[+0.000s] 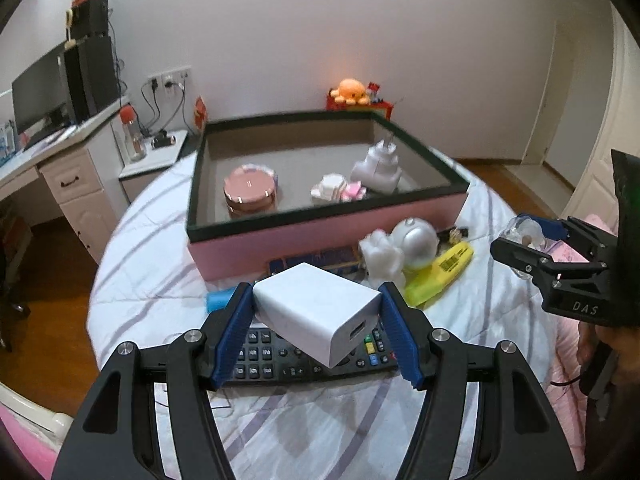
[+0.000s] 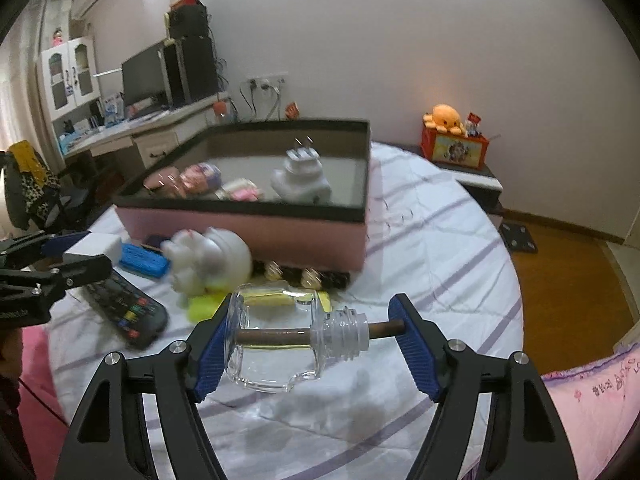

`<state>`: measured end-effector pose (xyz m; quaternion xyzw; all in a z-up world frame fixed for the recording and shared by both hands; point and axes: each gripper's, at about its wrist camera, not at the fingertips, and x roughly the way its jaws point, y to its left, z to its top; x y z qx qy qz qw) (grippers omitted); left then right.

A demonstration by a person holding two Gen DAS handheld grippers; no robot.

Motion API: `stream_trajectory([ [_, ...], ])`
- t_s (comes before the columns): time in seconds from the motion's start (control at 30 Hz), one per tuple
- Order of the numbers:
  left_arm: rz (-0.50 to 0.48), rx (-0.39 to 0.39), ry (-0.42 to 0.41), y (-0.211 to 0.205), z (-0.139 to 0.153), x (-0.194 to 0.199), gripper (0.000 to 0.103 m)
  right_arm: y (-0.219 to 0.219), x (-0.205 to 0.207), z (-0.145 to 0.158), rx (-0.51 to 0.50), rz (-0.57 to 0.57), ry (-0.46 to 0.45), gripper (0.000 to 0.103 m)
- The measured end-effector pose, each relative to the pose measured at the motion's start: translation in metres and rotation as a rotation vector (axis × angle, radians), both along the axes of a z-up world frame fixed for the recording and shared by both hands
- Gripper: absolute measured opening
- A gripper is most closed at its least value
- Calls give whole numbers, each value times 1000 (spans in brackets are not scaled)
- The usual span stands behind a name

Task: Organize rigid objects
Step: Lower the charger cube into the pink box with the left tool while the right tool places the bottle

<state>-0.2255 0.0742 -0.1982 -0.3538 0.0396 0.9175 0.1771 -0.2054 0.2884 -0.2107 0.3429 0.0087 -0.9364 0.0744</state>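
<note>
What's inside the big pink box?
Inside the pink box: a round pink case, a white plug adapter and small pink-and-white bits. Its near wall hides the floor just behind it.

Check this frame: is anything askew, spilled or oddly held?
Nothing spilled. The white charger sits tilted, corner down, in the left claw. The right claw grips the clear glass bottle lying sideways, end to end, base on one pad and its brown stick's tip on the other.
</note>
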Motion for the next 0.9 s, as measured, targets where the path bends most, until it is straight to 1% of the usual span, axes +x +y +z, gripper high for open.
stream_trajectory([
  [0.13, 26, 14, 54, -6, 21, 8, 65, -9, 5, 20, 11, 18, 49, 76],
  [0.4, 40, 20, 134, -10, 51, 17, 65, -29, 9, 50, 29, 52, 120, 76],
  [0.67, 50, 35, 219, -13, 85, 15, 65, -41, 11, 84, 43, 68, 214, 76],
  [0.73, 38, 28, 234, -10, 91, 16, 65, -44, 10, 92, 46, 74, 237, 76],
  [0.9, 36, 28, 262, -10, 103, 13, 65, -52, 2, 106, 52, 110, 256, 76],
])
